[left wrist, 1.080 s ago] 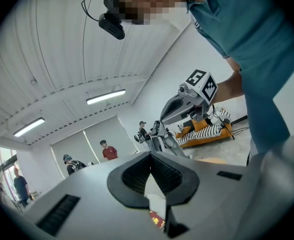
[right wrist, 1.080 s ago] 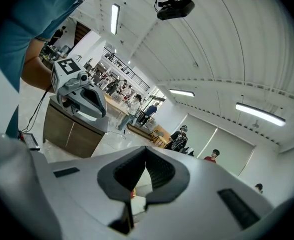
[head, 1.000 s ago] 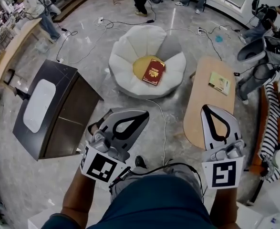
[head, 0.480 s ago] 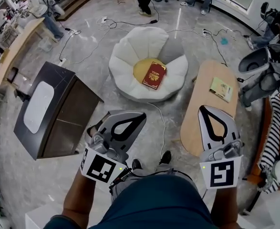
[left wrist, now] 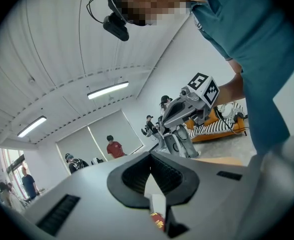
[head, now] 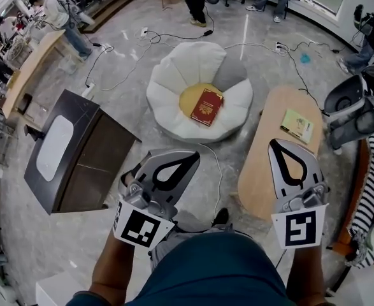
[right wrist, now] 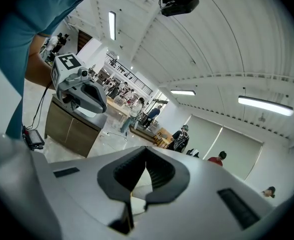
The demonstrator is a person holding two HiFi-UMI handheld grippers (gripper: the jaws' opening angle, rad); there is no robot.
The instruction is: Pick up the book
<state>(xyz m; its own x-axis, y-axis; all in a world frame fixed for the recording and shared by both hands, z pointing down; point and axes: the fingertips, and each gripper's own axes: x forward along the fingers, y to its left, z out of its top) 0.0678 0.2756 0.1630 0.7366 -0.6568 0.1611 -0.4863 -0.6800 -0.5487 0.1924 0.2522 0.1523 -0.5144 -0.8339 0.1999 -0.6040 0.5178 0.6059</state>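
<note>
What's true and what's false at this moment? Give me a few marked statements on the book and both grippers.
1. The red book lies on the yellow centre of the flower-shaped cushion. True.
2. The left gripper holds the book. False: its fingers are shut on nothing, well short of the cushion.
3. The right gripper has its fingers shut and empty. True.
4. The green booklet lies on the floor. False: it lies on the wooden table.

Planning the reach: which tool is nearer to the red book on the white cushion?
Left. The left tool hangs before the red book, slightly to its left; the right tool is farther off to the right, over the wooden table.
</note>
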